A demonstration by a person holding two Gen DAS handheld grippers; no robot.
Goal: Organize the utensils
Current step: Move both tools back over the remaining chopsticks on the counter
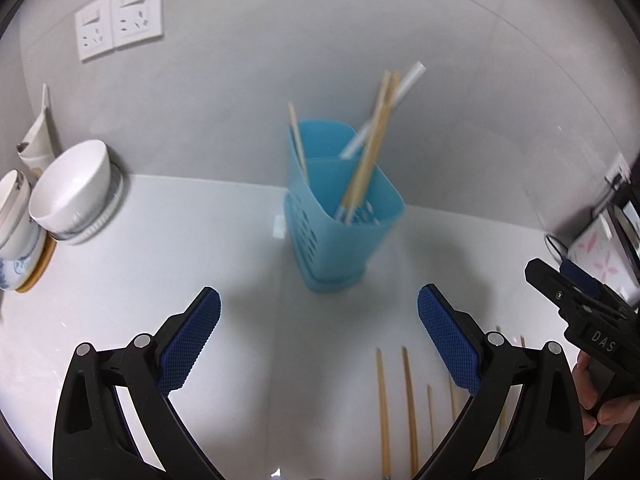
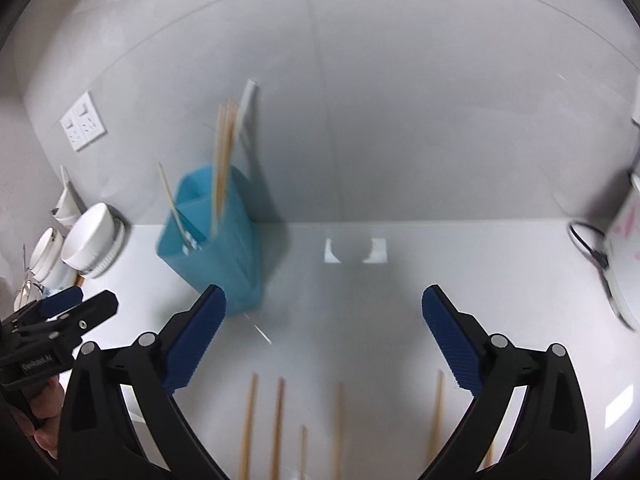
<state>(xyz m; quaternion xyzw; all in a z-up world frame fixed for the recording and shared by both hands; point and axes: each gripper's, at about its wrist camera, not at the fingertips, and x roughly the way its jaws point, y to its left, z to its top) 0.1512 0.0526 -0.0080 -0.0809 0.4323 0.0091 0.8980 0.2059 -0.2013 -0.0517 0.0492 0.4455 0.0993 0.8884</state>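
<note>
2 claws, left claw and right claw, stand wide open and empty; loose wooden chopsticks lie on the white worktop near the blue perforated plastic holder; grip 1 mid-shaft, squarely.

Loose chopsticks blurred, cut off below.

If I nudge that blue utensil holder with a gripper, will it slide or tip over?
Probably tips before it slides: the blue utensil holder is tall and narrow, and it looks like thin perforated plastic, so likely light. The chopsticks lean out well above its rim, which may pull it over. The glossy white counter offers little grip.
</note>
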